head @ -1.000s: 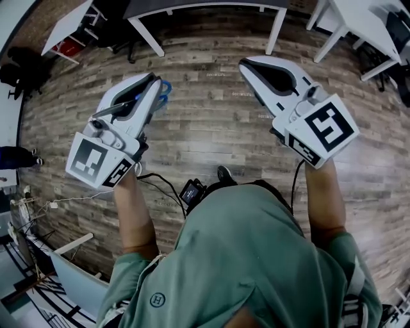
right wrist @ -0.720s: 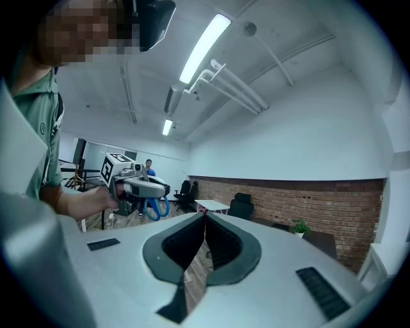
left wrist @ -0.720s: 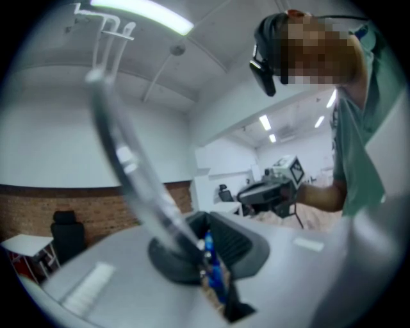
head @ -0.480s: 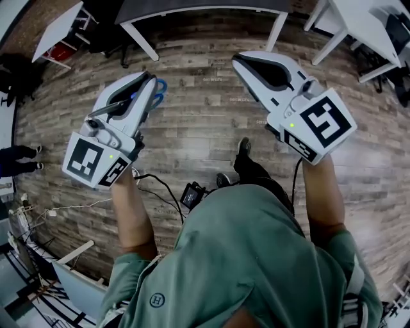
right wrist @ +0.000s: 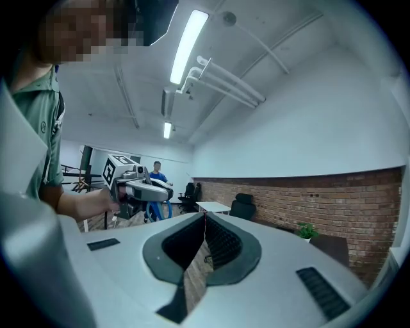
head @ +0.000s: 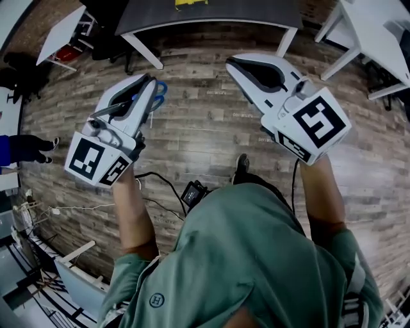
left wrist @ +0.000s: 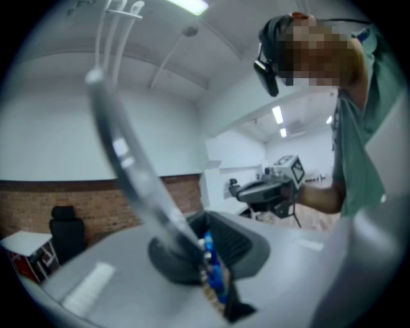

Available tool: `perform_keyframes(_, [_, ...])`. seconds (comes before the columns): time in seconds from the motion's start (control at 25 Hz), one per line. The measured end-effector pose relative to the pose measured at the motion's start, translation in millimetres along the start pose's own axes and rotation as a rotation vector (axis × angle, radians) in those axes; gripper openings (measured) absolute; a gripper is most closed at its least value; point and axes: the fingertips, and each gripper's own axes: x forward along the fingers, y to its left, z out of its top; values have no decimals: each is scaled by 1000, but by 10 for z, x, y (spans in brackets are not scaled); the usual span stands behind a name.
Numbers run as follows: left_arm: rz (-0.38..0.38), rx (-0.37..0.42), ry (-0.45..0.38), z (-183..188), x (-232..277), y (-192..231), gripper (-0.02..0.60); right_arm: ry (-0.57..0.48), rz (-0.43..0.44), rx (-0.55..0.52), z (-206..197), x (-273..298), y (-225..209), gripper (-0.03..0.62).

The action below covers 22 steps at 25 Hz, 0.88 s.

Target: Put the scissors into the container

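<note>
My left gripper (head: 149, 81) hides most of the scissors (head: 159, 91); only blue loops peek out. The dark table (head: 211, 14) is cut off up top.

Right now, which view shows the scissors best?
Left gripper view: the scissors sit clamped in the left gripper, blade blurred close up. Head view shows only blue handle loops; right gripper view, those loops far off.
</note>
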Motion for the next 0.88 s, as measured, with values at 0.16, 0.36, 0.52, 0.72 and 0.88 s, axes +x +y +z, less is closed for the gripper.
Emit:
perform_keyframes(0.16, [5,-2,14,-16,381,92,23,-2,19,2,-68,65,-379,6])
perform_keyframes(0.36, [2,-1,18,-35,758,337,23,-5,20,2,-87,255,-781,6])
perform_keyframes(0.52, [-4,-14,19,-53,962,536,23,7,22,13,-120,420,-1007,6])
perform_keyframes(0.72, [-23,-13,10,-104,1171,946,23,16,6,9,-122,774,-1277,6])
perform_keyframes(0.88, [-49,-10,1,-164,1280,1183,23,19,-20,11,-153,966,-1403,6])
